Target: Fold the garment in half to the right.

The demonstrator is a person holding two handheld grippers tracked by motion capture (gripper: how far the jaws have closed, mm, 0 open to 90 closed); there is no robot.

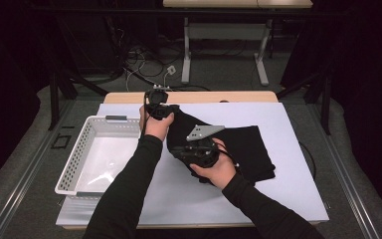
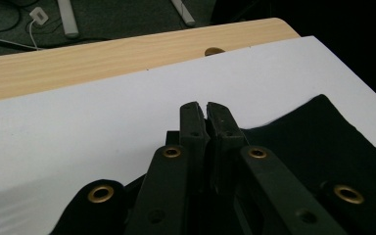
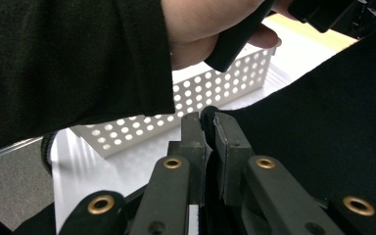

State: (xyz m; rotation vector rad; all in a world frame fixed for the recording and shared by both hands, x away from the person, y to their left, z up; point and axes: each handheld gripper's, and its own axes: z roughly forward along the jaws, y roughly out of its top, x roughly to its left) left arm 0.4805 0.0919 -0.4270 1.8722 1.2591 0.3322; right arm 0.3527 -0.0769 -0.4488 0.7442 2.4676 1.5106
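A black cloth [image 1: 243, 149] lies on the white mat [image 1: 288, 184], its left part raised off the surface. My left gripper [image 1: 165, 113] is at the cloth's far left corner; in the left gripper view its jaws [image 2: 206, 110] stand together with the cloth [image 2: 323, 147] trailing off to the right. My right gripper [image 1: 175, 149], with its grey plate on top, is at the cloth's near left edge. In the right gripper view its jaws [image 3: 208, 120] pinch the edge of the cloth [image 3: 333, 122].
A white perforated basket [image 1: 74, 159] stands empty at the mat's left side, close to both hands, and appears in the right gripper view [image 3: 215, 93]. The wooden table edge [image 1: 194, 97] runs along the back. Cables lie on the floor beyond.
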